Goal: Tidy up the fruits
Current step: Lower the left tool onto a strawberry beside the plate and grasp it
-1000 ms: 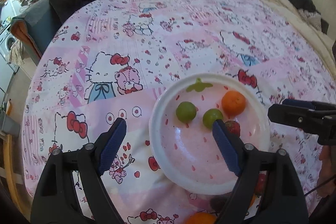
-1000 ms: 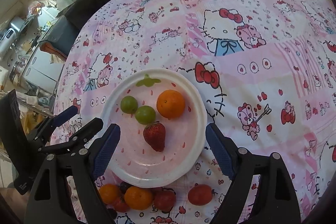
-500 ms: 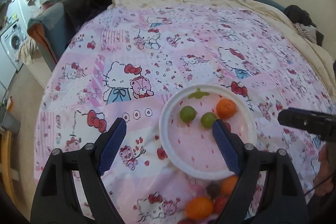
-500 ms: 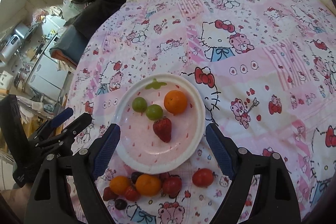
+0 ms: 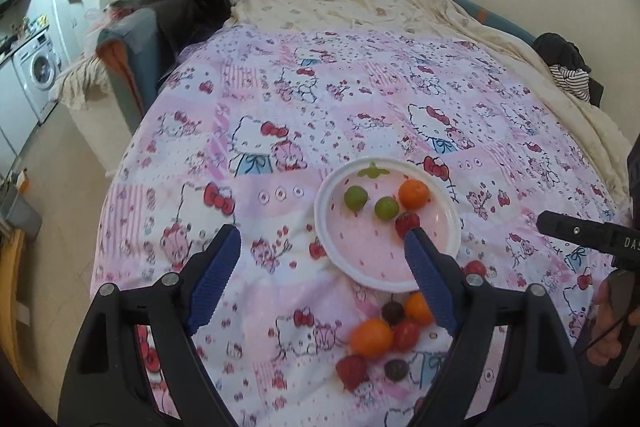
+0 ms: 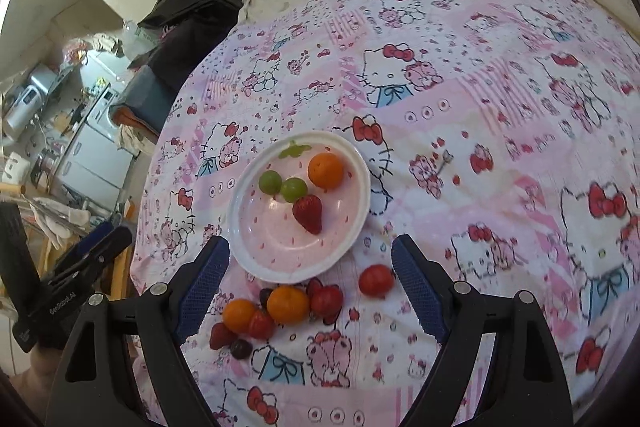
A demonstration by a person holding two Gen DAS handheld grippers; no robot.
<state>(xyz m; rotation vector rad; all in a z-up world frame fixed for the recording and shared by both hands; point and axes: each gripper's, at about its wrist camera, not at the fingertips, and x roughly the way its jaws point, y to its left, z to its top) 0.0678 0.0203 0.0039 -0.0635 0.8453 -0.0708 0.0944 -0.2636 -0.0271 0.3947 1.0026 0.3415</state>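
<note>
1. A round, glossy white plate [image 6: 362, 183] is lying on the soft printed quilt [image 6: 480, 99], holding two smooth green grapes [image 6: 282, 185], an orange [image 6: 326, 170] and a strawberry [image 6: 309, 213].
2. More fruit [image 6: 280, 307] is clustering just near the plate.
3. The left gripper [image 5: 322, 269] and right gripper [image 6: 310, 277] are hovering with ribbed blue jaws wide apart; nothing is sitting between them.

Home bedroom, cartoon-print bedspread [image 5: 320, 115], washing machine [image 5: 38, 71] beyond

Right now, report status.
Left gripper and right gripper open, empty. White round plate holds four fruits. Loose fruit pile beside it. Nothing blocking.
</note>
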